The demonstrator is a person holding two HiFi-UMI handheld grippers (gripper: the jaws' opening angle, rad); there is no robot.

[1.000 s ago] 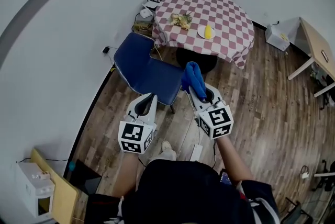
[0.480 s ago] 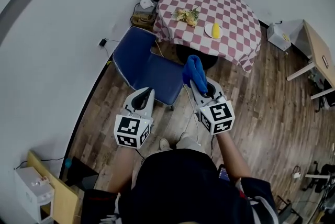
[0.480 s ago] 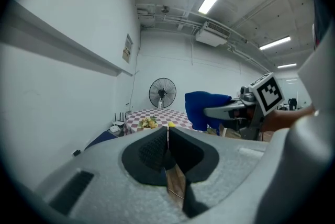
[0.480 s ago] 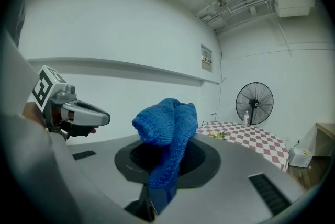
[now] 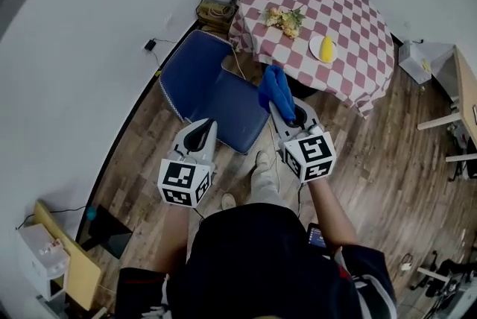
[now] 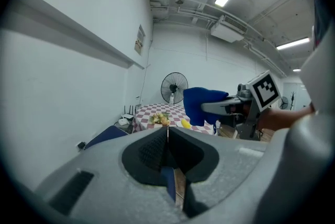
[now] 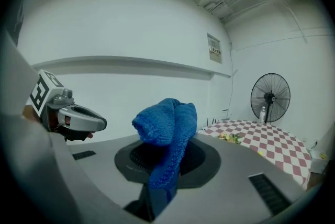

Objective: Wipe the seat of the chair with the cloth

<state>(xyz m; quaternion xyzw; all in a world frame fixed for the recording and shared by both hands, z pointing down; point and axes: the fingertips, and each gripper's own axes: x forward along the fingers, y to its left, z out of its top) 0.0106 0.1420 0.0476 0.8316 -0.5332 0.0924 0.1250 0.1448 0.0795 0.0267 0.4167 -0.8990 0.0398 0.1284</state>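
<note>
The left claw [image 5: 206,125] is at about 7 o'clock from the chair [image 5: 195,71] in the head view, its tips just short of the near edge of the blue seat [image 5: 223,115]. The left gripper view shows its two halves pressed together with nothing between them, so it is closed and empty.

The chair stands on the wooden floor [image 5: 156,153], with its backrest toward 11 o'clock, near the wall.

At the seat's 3 o'clock edge is the blue cloth [image 5: 275,89], bunched and standing up out of the right claw [image 5: 279,110]. The right gripper view shows this claw clamped on the cloth's lower end, with the rest flopping over the top. Beyond, toward 1 o'clock, stands the checked table [image 5: 350,27].

As for progress, the cloth is in hand and has been brought to the chair. It looks to be in the air by the seat's edge rather than pressed flat on it, though the head view cannot settle whether it touches. Nothing suggests the wiping has begun. The whole wipe seems to be left: lowering the cloth onto the seat and sweeping it across the blue surface.
</note>
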